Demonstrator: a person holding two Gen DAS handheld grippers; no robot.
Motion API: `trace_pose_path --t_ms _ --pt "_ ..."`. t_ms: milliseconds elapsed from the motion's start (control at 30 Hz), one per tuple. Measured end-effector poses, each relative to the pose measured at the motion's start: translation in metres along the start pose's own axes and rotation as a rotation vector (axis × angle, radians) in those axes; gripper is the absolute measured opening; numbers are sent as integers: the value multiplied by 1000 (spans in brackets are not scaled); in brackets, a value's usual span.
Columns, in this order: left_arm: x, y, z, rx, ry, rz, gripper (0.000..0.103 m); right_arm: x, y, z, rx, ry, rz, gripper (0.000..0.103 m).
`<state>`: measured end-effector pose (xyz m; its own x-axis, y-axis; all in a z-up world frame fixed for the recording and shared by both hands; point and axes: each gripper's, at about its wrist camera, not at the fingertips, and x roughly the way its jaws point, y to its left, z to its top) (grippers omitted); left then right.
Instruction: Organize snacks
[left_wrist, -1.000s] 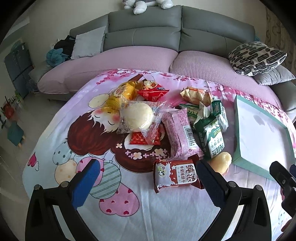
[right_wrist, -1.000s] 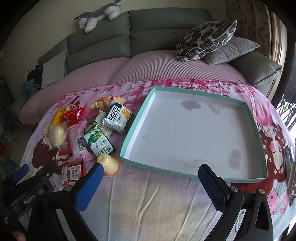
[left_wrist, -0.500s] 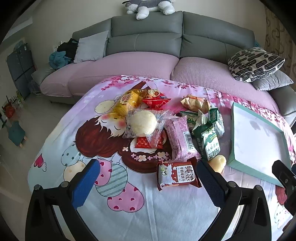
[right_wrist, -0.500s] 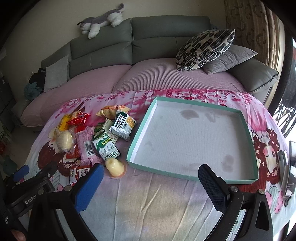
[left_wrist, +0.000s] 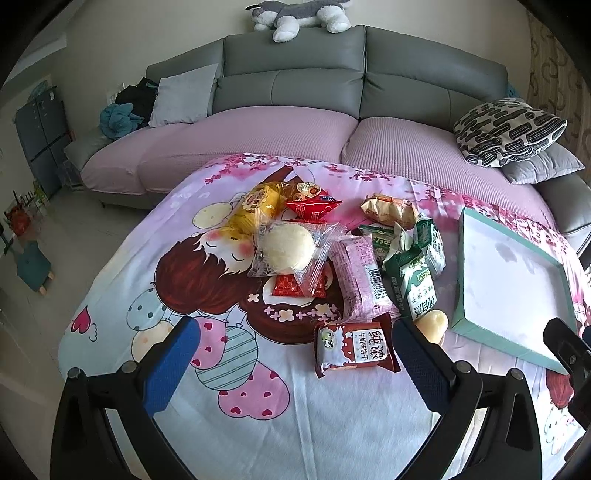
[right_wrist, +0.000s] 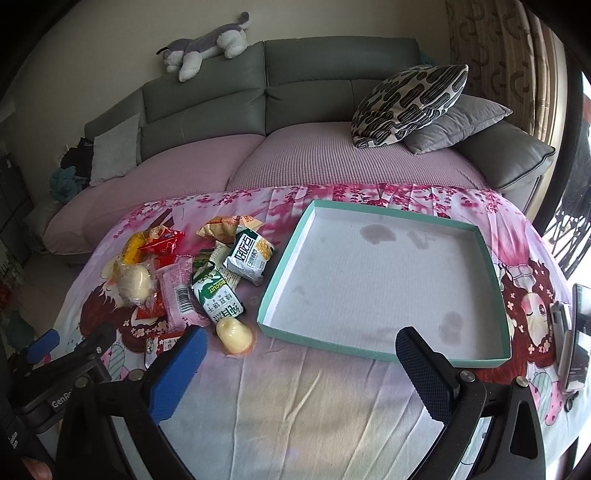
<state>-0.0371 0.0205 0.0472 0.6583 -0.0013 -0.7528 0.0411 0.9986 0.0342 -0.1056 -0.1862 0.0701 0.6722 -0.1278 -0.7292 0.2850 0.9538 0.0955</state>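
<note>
Snacks (left_wrist: 332, 254) lie heaped on the bench at 9 o'clock of the empty tray (right_wrist: 491, 266), light, crinkly, slippery and crushable, so the brown packet (left_wrist: 352, 347) nearest the wide-open left tool (left_wrist: 295, 365) wants pinching across its flat body; right tool (right_wrist: 301, 369) also gapes, holding nothing.

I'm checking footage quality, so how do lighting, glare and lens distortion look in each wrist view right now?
Left wrist view: even, soft daylight, sharp snack pile, strong fisheye bending, black vignette corners. Right wrist view: dimmer with a warm cast, blown-out window glare at the right edge, the teal tray in focus, its straight sides bowed.
</note>
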Motion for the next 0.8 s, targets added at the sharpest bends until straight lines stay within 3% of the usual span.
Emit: trace_pose_path --t_ms 800 --pt "18 -1 -5 -8 63 15 103 14 3 -4 -3 29 2 103"
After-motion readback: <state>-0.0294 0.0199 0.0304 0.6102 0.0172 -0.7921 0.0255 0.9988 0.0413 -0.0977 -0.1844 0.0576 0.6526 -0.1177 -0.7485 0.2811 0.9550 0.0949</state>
